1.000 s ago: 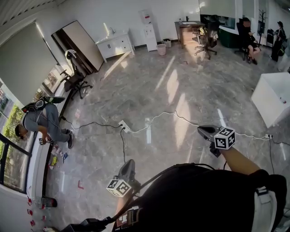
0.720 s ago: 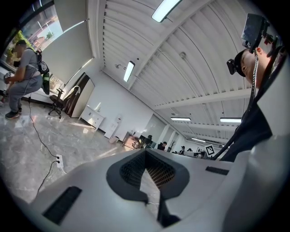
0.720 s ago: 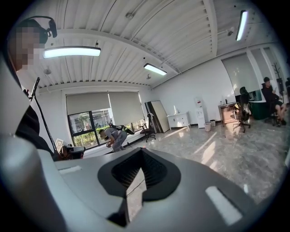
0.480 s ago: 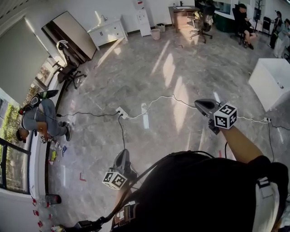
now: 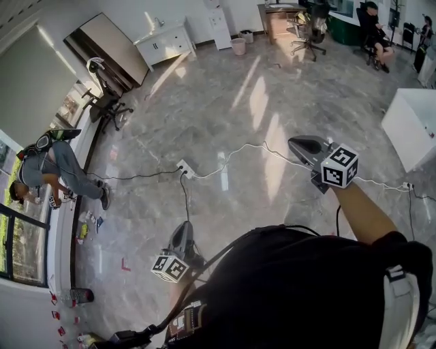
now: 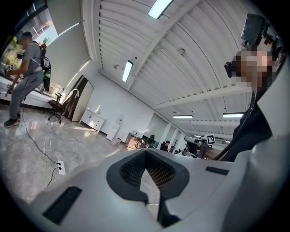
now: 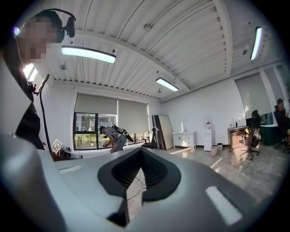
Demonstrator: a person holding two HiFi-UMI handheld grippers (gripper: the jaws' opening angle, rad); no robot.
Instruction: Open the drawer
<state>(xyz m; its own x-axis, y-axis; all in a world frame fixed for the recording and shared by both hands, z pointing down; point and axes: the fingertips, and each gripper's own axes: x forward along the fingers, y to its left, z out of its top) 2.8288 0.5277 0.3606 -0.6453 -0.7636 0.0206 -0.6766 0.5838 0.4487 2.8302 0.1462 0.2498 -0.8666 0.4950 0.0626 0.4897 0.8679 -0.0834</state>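
A white cabinet (image 5: 163,42) with drawers stands against the far wall, well away from both grippers. It also shows small in the left gripper view as the white cabinet (image 6: 93,120) and in the right gripper view as the white cabinet (image 7: 184,139). My left gripper (image 5: 182,233) hangs low by my body, over the marble floor. My right gripper (image 5: 298,144) is held out higher at the right on an outstretched arm. The left gripper (image 6: 146,154) and the right gripper (image 7: 142,152) both have their jaw tips together with nothing between them.
A power strip (image 5: 184,168) with trailing cables lies on the floor ahead. A person (image 5: 51,170) bends at the window ledge on the left. Office chairs (image 5: 105,105) stand near a leaning board. A white box-like unit (image 5: 412,129) sits at the right; a desk (image 5: 276,17) and seated people are at the back.
My right gripper has risen and now sits higher in the head view. The left gripper has shifted a little. Both stay closed and empty.
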